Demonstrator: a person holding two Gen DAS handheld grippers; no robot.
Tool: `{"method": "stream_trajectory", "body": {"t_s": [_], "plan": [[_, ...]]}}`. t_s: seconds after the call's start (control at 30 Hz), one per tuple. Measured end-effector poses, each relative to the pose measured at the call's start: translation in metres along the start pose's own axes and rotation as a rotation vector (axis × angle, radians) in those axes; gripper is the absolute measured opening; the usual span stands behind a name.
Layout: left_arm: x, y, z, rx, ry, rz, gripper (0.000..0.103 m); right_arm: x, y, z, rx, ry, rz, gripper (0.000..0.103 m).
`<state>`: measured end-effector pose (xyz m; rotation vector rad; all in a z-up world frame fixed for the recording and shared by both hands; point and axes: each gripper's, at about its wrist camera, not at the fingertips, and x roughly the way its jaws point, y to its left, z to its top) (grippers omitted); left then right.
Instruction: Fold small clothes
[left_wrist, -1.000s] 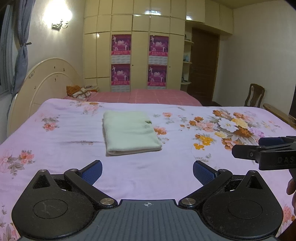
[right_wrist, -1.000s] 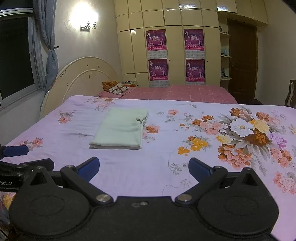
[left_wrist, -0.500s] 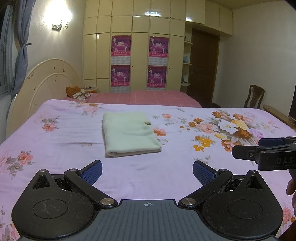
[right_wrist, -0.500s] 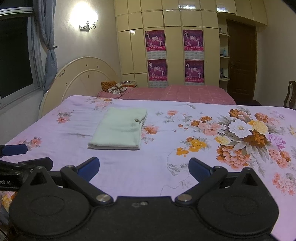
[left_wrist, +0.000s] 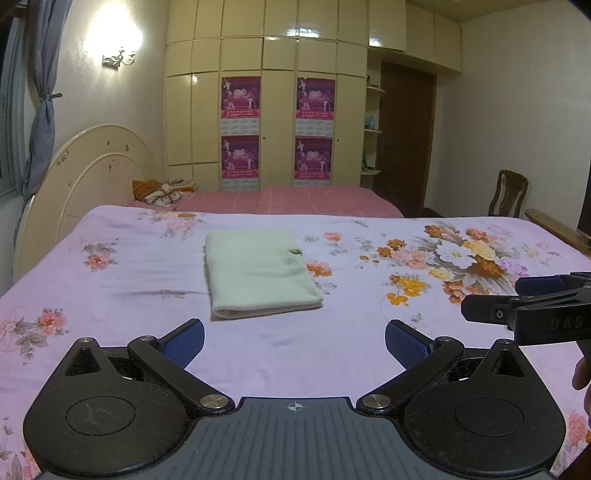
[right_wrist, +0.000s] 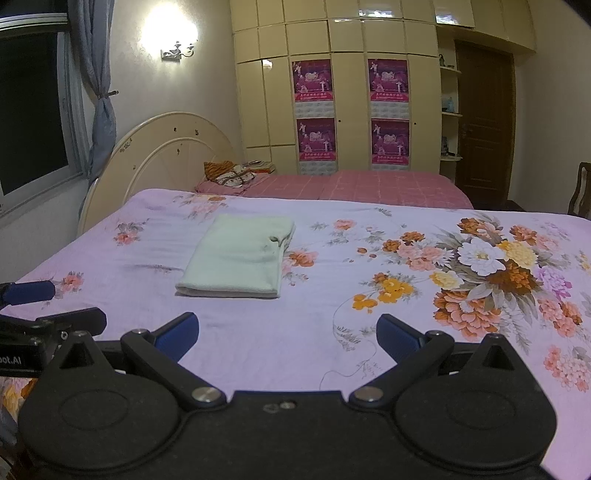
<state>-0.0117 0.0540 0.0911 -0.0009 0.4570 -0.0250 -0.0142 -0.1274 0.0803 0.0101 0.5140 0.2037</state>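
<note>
A: Where is the garment?

B: The pale green cloth (left_wrist: 258, 273) lies folded into a flat rectangle on the bed (left_wrist: 110, 295), straight ahead of the left gripper (left_wrist: 294, 338) and well beyond its fingertips. From the right gripper (right_wrist: 287, 332) it sits ahead and off toward the left finger.

A: And the fingers?

B: Both pairs are spread wide and released, with nothing between them. Neither touches the cloth.

A: So which step is this?

B: I judge the folding of this piece done, or one last fold left; the edges look square. No other garment shows on the bed.

A: Next move?

B: Probably a check of the near edge, or reaching forward to both near corners if another fold is wanted.
</note>
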Motion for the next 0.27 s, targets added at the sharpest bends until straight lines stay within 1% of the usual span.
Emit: {"method": "stream_trajectory", "body": {"t_s": [0.13,0.2,0.27], "plan": [[-0.0011,-0.0015,0.0011,0.014,-0.019,-0.009,0.103,0.0015,0.0005,0.0005,-0.002,0.002,0.003,0.102],[-0.0043,-0.0015,0.0016,0.014,-0.045,-0.001,0.103,0.0019,0.0003,0.0006,0.001,0.004,0.004,0.102],[-0.0056,-0.0019,0.0029,0.016,-0.05,0.0,0.103,0.0025,0.0011,-0.0003,0.001,0.003,0.001,0.102]]}}
